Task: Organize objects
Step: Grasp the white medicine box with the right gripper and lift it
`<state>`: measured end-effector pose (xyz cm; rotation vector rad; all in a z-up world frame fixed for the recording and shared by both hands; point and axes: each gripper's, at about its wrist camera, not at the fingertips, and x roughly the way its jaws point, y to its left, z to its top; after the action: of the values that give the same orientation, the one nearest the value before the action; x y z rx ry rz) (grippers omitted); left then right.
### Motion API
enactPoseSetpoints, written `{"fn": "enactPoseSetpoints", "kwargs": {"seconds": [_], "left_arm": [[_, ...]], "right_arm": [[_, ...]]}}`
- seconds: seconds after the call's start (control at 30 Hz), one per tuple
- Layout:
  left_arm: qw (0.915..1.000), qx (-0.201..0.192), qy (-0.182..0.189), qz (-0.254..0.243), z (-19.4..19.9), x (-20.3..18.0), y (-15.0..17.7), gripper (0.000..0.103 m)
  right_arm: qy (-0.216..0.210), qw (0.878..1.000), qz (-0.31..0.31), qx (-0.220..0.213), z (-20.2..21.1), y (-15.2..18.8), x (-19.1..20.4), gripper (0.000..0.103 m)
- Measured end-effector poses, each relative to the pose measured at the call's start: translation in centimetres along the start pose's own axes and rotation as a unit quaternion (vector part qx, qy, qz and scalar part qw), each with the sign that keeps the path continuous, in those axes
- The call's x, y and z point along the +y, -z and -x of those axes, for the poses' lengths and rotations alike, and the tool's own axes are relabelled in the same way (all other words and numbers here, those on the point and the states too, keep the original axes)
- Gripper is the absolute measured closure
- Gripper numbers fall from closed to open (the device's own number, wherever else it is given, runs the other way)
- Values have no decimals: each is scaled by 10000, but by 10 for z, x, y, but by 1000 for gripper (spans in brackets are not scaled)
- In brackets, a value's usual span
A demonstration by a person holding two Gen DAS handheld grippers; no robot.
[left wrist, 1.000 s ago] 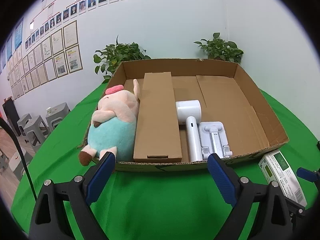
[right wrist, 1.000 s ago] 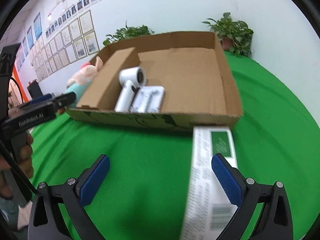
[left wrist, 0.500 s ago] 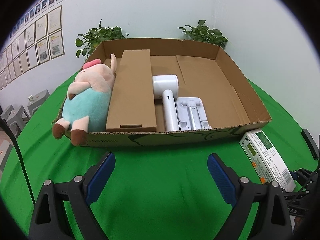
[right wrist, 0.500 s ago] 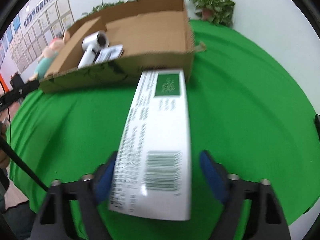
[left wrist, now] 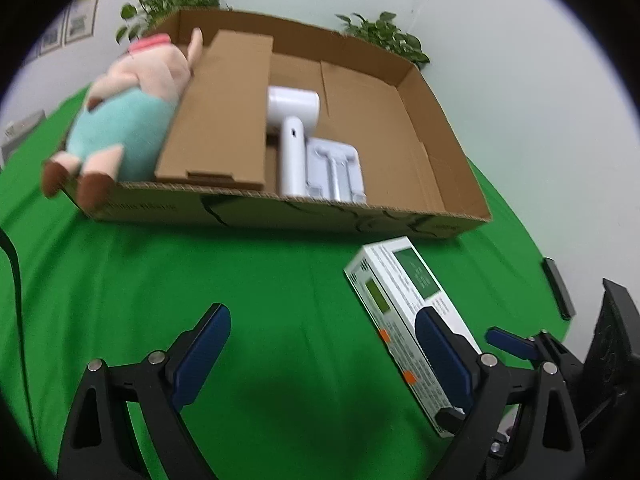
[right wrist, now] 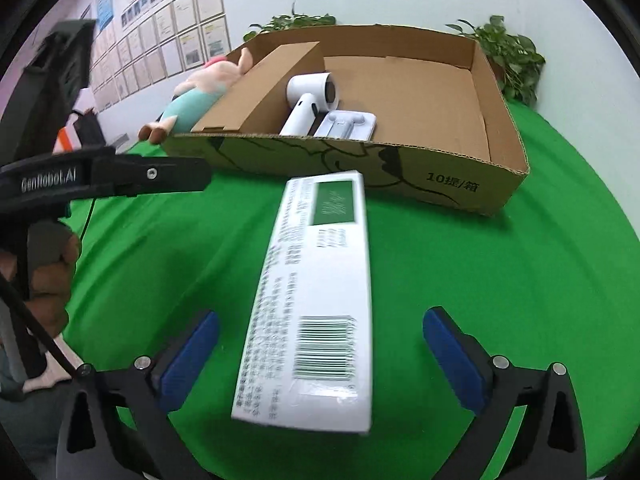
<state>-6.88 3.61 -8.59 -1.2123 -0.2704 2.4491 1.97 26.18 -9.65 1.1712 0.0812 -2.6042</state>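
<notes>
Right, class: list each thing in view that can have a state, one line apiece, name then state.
cardboard box: open-topped, on the green cloth.
plush pig: lying at the box's left end, feet over the front wall.
hair dryer: lying in the box.
white carton: flat on the cloth, between the right tool's fingers, untouched.
left tool: open, empty.
right tool: open; jaws just reopened.

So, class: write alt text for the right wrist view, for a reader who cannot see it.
A long white and green printed carton lies on green cloth between the right gripper's open blue jaws. Behind stands a shallow brown cardboard tray holding a white hair dryer.
</notes>
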Motion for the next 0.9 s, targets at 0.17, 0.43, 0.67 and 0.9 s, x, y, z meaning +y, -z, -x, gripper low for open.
{"fn": "enactPoseSetpoints", "kwargs": {"seconds": [0.17,0.43,0.67,0.9], "left_arm": [[9987,236,433,111,-13,-5,5,9],[9933,558,939,368,-32,-10,9,9],[9875,722,1289,551,-37,-11,16,10],[9828,835,1497,683,-41,-10,21,28]], "right_arm": [[-144,9997,-45,213,-2,8,-4,1],[-122,9997,12,190,8,22,0,26],[-391,9986,-213,300,9,37,9,39],[-1209,9890,-789,329,8,36,5,39]]}}
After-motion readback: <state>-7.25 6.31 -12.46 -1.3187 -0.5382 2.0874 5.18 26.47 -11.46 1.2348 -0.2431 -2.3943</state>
